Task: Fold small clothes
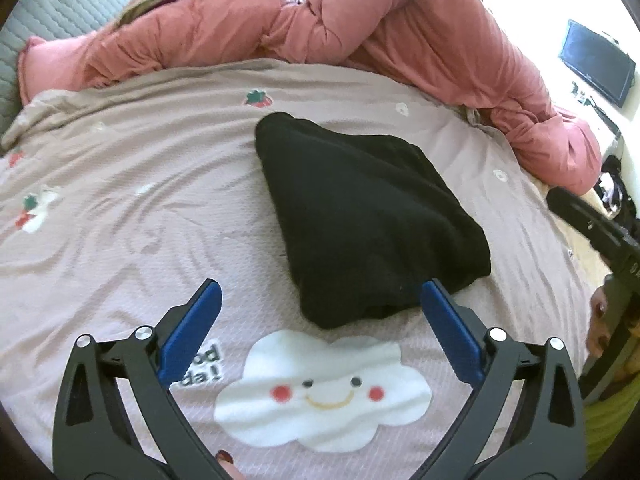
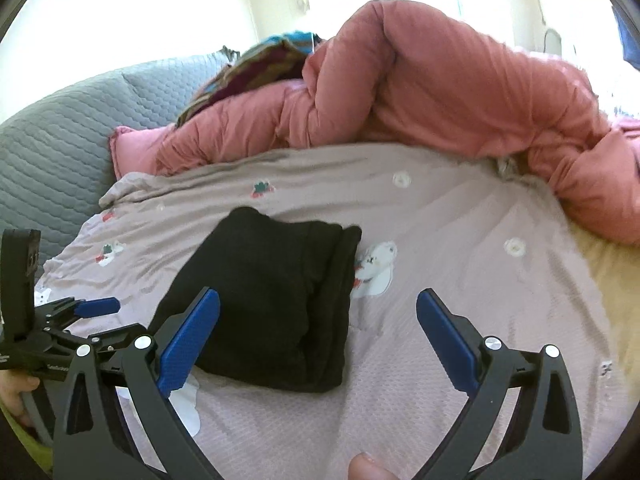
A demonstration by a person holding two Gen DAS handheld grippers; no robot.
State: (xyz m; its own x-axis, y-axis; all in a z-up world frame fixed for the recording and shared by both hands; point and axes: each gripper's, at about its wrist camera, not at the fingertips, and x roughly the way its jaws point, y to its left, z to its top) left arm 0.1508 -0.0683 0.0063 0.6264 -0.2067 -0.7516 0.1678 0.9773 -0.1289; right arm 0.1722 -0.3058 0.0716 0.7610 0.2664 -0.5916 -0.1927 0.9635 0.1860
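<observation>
Garment: a folded black knit garment (image 1: pixel 368 216) lies as a compact bundle on the bed, near the middle of the spread
Bed cover: a mauve quilted bedspread (image 1: pixel 132 184) printed with small strawberries and white flowers carries the bundle
Cloud: a white smiling cloud appliqué (image 1: pixel 324 392) sits on the cover just below the bundle's near edge, touching it in the left wrist view
Left hand-held gripper: the left hand-held gripper (image 1: pixel 321 300) hangs over the cover with its blue-padded jaws spread wide, nothing pinched; the right pad's tip overlaps the bundle's near corner (contact cannot be told)
Right hand-held gripper: the right hand-held gripper (image 2: pixel 318 310) is likewise spread wide and empty, its left pad in front of the bundle's lower left edge
Backdrop: a rumpled pink padded duvet (image 1: pixel 400 28) is heaped along the far side of the bed, with a grey quilted headboard (image 2: pixel 60 148) beyond
</observation>
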